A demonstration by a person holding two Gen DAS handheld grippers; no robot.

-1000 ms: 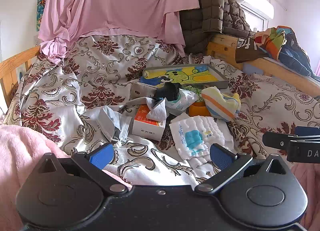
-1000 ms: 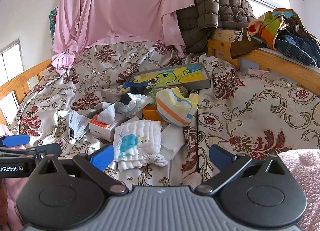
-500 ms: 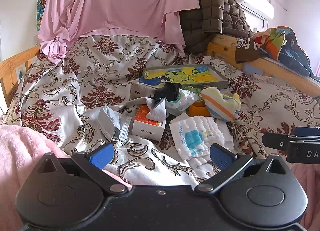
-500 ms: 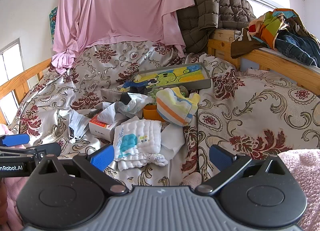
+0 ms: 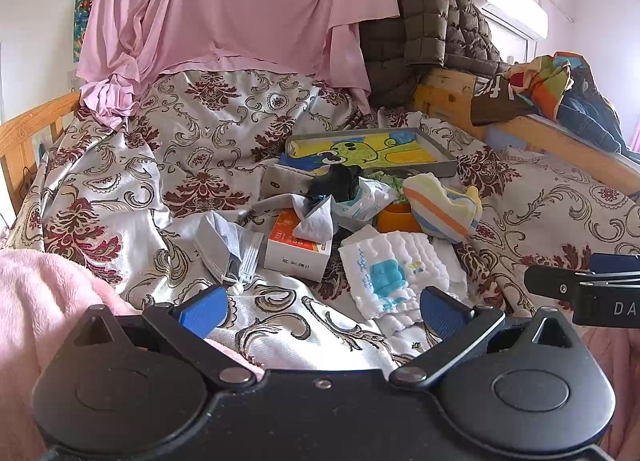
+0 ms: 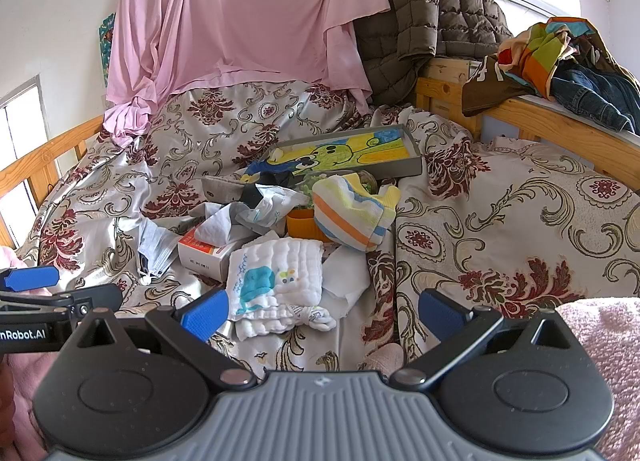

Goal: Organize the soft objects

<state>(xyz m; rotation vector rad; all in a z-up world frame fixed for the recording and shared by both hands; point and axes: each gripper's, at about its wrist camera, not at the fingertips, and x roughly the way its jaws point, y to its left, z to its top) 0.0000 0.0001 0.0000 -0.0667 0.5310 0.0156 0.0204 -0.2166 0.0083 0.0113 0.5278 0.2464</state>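
The side of the left gripper, seen from the right wrist view, carries white lettering ending in "nRobot.AI"; the right gripper, at the edge of the left wrist view, shows "DA" before the frame cuts it off. A white and orange box on the bed bears small dark characters on its front, too small to read, and a crumpled grey tissue rises from its top. A shallow grey tray holds a yellow and green cartoon picture. An orange cup sits half hidden under a striped cloth banded in yellow, orange and blue. Just in front lies the folded white washcloth, quilted, printed with a blue figure, possibly an animal. It rests on the floral bedspread near the box, between the fingers of the right gripper. Both grippers hover with blue pads spread apart, holding nothing. A grey face mask lies left of the box.
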